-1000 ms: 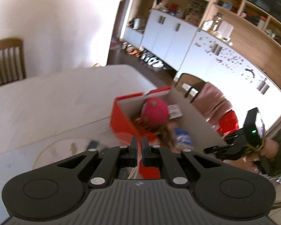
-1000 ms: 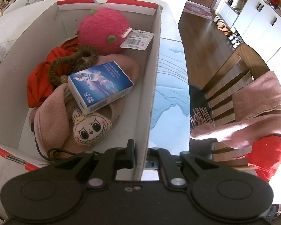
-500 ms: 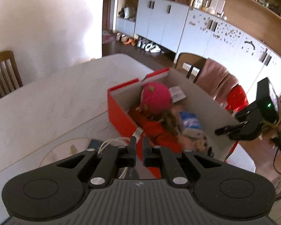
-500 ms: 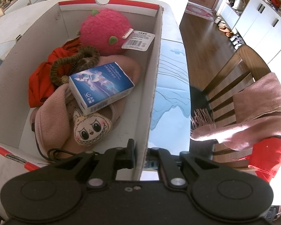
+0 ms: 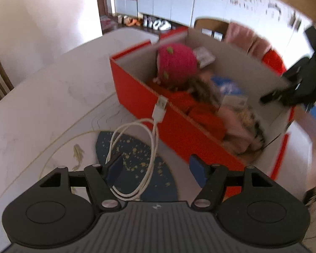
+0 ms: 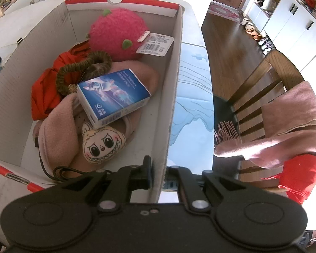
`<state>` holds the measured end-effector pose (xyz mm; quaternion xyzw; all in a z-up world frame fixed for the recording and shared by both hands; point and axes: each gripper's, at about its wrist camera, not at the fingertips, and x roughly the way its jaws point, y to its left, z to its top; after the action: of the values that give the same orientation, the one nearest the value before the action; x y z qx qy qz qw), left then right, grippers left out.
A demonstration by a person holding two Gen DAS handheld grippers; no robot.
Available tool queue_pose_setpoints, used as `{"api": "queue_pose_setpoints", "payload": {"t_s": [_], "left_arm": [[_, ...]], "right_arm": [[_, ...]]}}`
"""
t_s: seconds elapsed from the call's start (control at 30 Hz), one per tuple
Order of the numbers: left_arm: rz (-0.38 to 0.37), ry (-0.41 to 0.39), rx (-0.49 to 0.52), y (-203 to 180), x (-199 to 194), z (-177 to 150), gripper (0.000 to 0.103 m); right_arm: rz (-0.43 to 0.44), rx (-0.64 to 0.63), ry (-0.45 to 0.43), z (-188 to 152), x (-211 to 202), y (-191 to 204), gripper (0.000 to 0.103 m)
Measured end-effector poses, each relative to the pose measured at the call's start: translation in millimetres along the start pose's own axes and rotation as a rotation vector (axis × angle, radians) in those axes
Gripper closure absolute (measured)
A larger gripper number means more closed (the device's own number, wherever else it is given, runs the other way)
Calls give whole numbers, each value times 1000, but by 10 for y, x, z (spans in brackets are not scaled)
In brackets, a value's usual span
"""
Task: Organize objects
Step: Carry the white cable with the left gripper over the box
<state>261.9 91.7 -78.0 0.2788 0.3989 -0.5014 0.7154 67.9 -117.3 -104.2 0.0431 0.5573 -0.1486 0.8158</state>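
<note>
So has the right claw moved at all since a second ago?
No. In the right wrist view the right claw stays shut on the same spot of the box wall, with the blue carton and the chair framed as before.

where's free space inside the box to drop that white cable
Bare floor runs along the box's right wall, between it and the blue carton. The left and middle are crowded: pink plush ball, red cloth, pink slipper.

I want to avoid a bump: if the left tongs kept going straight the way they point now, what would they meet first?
Probably the white cable looped between the opening left tongs, then the table just short of the red box. Depth is uncertain.
</note>
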Motion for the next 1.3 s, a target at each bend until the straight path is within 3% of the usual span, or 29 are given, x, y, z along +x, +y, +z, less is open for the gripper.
{"api": "queue_pose_setpoints", "payload": {"t_s": [0.27, 0.33, 0.37, 0.47, 0.53, 0.7, 0.9, 1.17, 1.3], "left_arm": [[26, 47, 20, -51, 377, -30, 38], [44, 58, 14, -51, 426, -22, 61], [51, 63, 8, -51, 445, -16, 66], [76, 52, 6, -54, 440, -13, 72], [82, 49, 5, -55, 421, -13, 84], [102, 31, -14, -54, 371, -20, 96], [109, -3, -58, -44, 210, 8, 99], [82, -79, -102, -40, -307, 110, 99], [71, -142, -78, -133, -613, 226, 99]], "right_arm": [[-2, 8, 3, -2, 0, -6, 97], [-1, 11, 3, -3, -2, -10, 97], [-1, 11, 3, -1, -3, -10, 97], [-1, 12, 2, -2, -5, -13, 97], [-1, 12, 3, -1, -4, -10, 97], [-1, 12, 2, -1, -5, -11, 97], [0, 11, 0, 0, -6, -18, 98], [4, 9, -5, 1, -9, -10, 98], [7, 6, -6, 3, -10, -10, 98]]}}
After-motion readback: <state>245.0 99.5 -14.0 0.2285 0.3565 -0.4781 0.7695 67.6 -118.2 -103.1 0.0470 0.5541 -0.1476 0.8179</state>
